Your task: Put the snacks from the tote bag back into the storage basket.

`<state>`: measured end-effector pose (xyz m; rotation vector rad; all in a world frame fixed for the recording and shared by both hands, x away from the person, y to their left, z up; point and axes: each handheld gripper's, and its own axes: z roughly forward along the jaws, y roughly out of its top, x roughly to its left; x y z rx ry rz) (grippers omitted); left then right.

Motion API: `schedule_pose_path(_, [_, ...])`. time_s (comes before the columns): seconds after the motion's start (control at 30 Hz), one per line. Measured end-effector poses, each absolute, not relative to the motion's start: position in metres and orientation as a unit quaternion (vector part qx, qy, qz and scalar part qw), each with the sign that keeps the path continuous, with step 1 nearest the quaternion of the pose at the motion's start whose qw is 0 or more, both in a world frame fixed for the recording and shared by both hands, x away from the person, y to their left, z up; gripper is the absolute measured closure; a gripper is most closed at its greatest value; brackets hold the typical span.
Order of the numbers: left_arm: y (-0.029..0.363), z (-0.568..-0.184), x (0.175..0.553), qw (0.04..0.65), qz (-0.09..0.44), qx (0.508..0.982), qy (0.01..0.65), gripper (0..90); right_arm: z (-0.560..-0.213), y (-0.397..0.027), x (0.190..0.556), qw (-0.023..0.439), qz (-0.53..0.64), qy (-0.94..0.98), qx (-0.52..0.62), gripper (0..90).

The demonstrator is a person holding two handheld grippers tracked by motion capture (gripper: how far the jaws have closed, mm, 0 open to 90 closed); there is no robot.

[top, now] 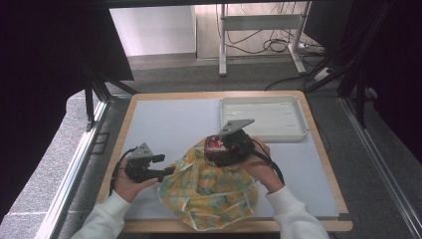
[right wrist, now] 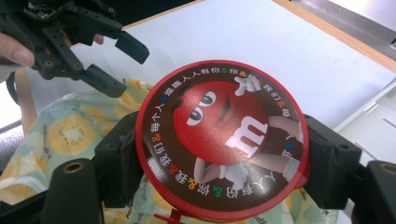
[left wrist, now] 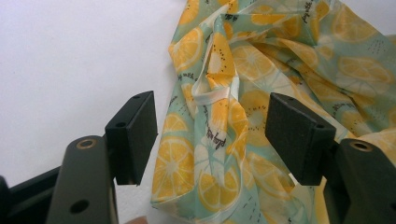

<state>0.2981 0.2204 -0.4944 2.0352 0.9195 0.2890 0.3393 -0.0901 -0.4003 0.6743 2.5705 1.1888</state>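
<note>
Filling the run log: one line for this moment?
right gripper: shut on round tin | left gripper: open, astride lemon-print cloth edge | tray: empty

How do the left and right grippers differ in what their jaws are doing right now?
The right gripper is clamped on a round red candy tin; the left gripper is open, its pads apart from the lemon-print cloth bag between them. The right gripper is raised over the bag, while the left sits low at the bag's edge. Both have black jaws.

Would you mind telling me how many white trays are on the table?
1. The white tray sits at the table's far right corner, beyond the round tin held in the right gripper.
</note>
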Motion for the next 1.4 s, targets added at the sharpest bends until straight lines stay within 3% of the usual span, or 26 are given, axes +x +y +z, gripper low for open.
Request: schedule_pose_path(1.4, [0.219,-0.495,0.298,0.430,0.113,0.818,0.366,34.6,-0.383,-0.107,0.384,0.148,0.401,0.860,0.279,25.4])
